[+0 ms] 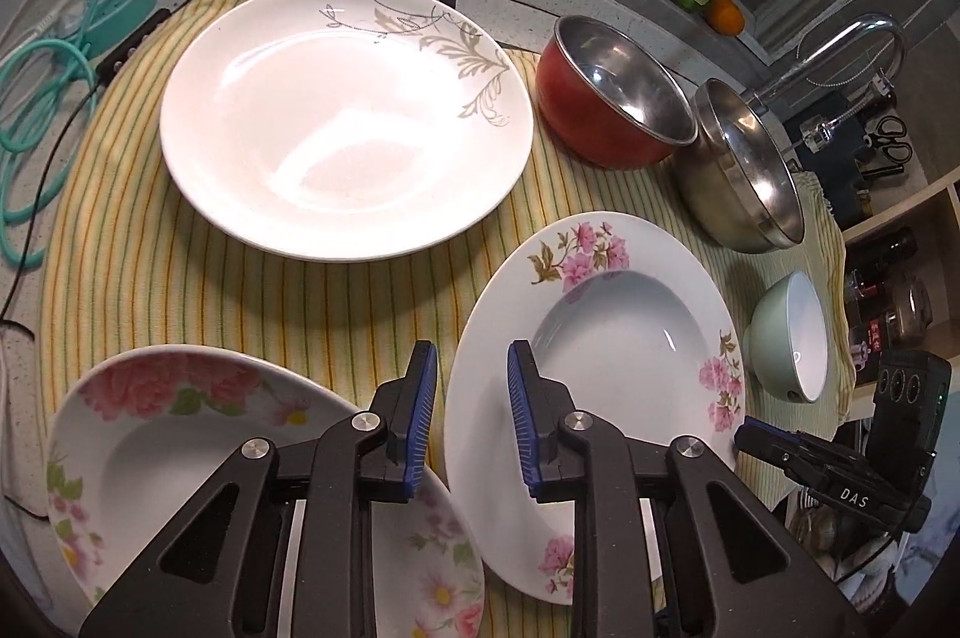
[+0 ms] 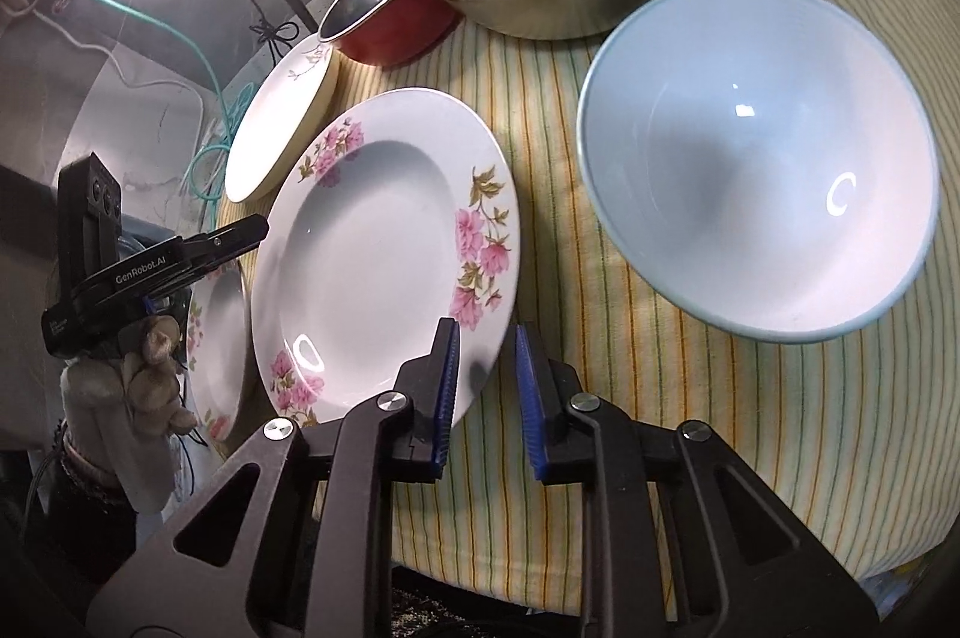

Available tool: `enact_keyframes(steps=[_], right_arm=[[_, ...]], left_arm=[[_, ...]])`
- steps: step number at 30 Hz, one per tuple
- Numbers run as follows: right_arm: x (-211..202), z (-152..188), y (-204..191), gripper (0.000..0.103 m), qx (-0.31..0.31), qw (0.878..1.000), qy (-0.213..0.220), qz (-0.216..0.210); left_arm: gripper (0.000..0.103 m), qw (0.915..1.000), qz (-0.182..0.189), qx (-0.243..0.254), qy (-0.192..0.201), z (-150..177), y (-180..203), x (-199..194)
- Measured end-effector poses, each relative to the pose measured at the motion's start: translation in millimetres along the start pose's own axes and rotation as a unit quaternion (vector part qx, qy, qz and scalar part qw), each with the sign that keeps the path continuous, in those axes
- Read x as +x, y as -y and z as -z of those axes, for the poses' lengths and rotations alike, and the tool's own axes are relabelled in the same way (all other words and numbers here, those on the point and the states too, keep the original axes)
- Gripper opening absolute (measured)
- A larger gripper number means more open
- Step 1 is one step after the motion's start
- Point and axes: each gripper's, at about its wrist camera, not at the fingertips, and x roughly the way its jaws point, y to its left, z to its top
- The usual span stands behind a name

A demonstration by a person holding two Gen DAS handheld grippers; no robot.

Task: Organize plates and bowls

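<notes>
Beneath left tool, rose plate partly hidden.

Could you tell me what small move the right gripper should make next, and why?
Probably ease the right gripper forward and slightly left so the rim of the pink-flowered plate sits between its pads. Its jaws are open and empty, the plate's near edge lies just ahead, and nothing rests on it.

We see the big plate at the cloth's back, two smaller plates side by side before it, metal bowls right of it, small bowl nearer right.
</notes>
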Motion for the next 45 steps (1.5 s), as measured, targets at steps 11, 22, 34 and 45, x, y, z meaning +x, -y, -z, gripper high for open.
enact_keyframes(steps=[11, 22, 34, 45], right_arm=[[8.3, -5.9, 3.9, 0.017, 0.007, 1.000, -0.012, -0.018], [8.7, -10.7, 1.3, 0.017, -0.011, 1.000, -0.020, -0.006], [5.9, -10.9, 5.9, 0.017, -0.029, 0.999, -0.035, 0.001], [2.1, -0.8, 10.4, 0.018, -0.042, 0.998, -0.043, 0.002]], left_arm=[[0.020, 0.9999, 0.000, 0.004, -0.012, -0.7, -0.1, 8.4], [0.020, 0.9996, -0.019, 0.018, -0.008, 5.3, 10.8, 9.6], [0.020, 0.9996, -0.024, 0.014, -0.009, 28.3, 23.0, 3.4], [0.020, 0.9994, -0.031, 0.011, -0.008, 52.6, 31.9, -2.2]])
